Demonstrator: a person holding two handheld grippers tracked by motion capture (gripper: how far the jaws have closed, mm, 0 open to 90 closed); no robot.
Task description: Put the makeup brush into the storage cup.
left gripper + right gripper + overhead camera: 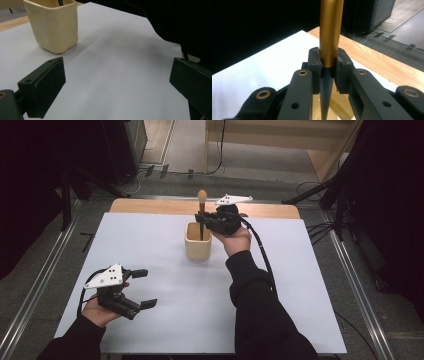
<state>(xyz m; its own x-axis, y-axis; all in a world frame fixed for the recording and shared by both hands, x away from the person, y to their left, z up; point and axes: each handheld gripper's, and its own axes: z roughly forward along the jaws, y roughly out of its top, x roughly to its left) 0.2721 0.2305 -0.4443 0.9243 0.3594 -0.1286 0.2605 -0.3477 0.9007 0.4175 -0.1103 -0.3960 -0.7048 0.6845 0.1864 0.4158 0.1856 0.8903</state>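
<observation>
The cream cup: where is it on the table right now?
In the high view the cream cup stands on the white sheet near the table's far middle, directly under the right tongs, which hold a brush upright with its dark handle inside the cup.

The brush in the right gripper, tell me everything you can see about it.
The brush stands upright, clamped between the right gripper pads. Its upper section looks like shiny gold metal; below the grip a slim black handle tapers down into the cream cup. In the high view a rounded tan head tops it. Whether its tip touches the cup's bottom is hidden.
</observation>
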